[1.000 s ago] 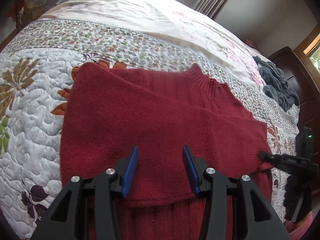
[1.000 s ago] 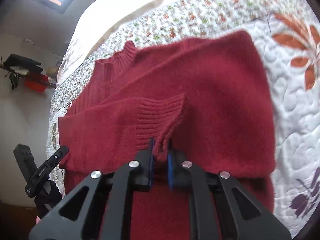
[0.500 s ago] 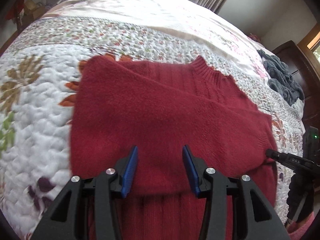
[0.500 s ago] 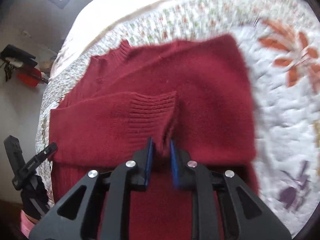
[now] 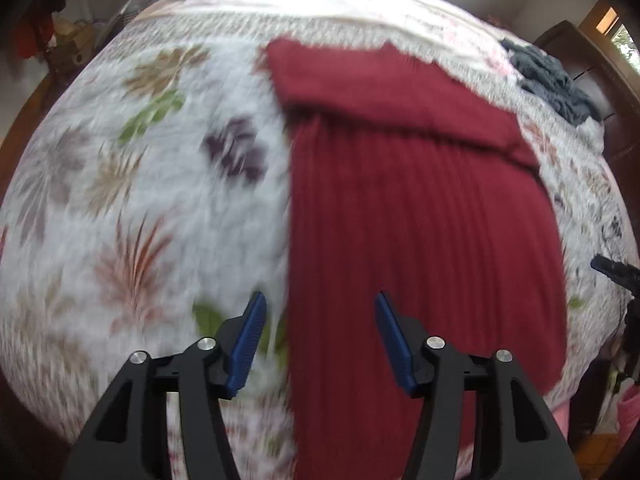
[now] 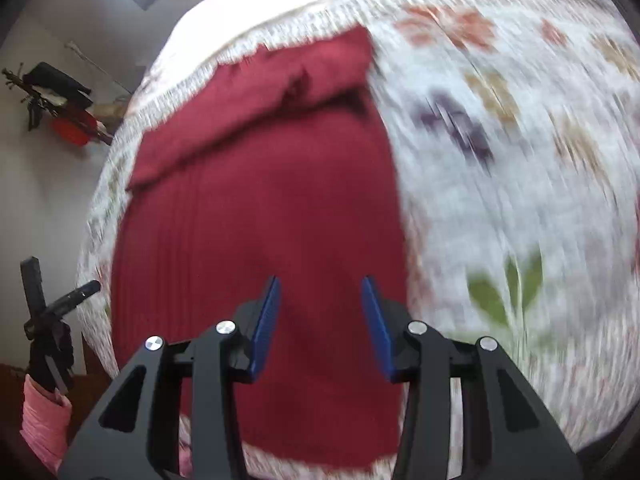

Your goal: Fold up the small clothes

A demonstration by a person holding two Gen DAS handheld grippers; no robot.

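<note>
Floral quilt (image 5: 120,200) blurs under you; your right tool (image 6: 320,312) has let go the cuff, your left tool (image 5: 318,328) gapes empty, and the red sweater (image 5: 400,220) lies there, sleeves folded across

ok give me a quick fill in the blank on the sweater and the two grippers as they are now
1. The sweater is ____ in colour.
2. The right gripper has its jaws ____, with nothing held between them.
3. The left gripper hangs over the sweater's ____ edge, one finger over the quilt.
4. The sweater lies on a quilt printed with ____.

Missing words: red; open; left; leaves
</note>
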